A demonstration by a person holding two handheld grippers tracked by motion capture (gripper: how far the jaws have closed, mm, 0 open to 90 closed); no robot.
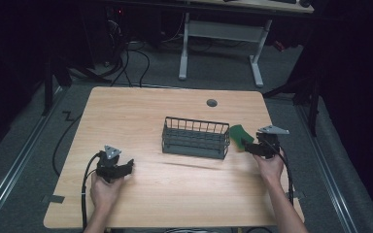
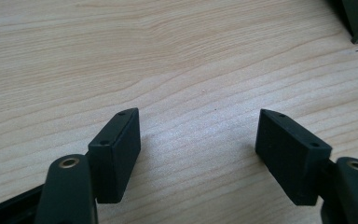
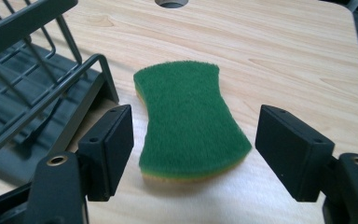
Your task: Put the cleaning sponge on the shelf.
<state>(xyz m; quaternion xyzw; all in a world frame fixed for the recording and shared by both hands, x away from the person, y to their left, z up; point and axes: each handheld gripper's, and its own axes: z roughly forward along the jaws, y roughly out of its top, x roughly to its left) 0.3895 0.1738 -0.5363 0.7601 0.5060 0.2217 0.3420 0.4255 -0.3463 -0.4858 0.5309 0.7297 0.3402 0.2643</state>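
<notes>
My right gripper [image 3: 193, 154] stands with its jaws spread wide, one on each side of the near end of the sponge [image 3: 191, 123], and neither pad presses on it; I can see wood between each pad and the sponge's edges. The sponge lies flat on the table [image 3: 284, 51], green scouring face up, with a thin yellow layer showing along its near bottom edge. It sits just beside the short end of the wire basket [image 3: 32, 88], close to its corner post but with a sliver of table between them. From the high view the sponge [image 1: 241, 134] lies at the basket's [image 1: 195, 137] right end, and my right gripper [image 1: 249, 145] is at its near edge, low over the wood. My left gripper [image 2: 198, 140] also has its jaws wide apart, with only bare tabletop [image 2: 168, 56] between them, and it holds nothing. In the high view that left gripper [image 1: 126, 166] is down near the front left part of the table, well apart from the basket and the sponge, pointing roughly toward the middle. A round grommet hole [image 1: 211, 103] sits in the tabletop beyond the basket, toward the far edge.
</notes>
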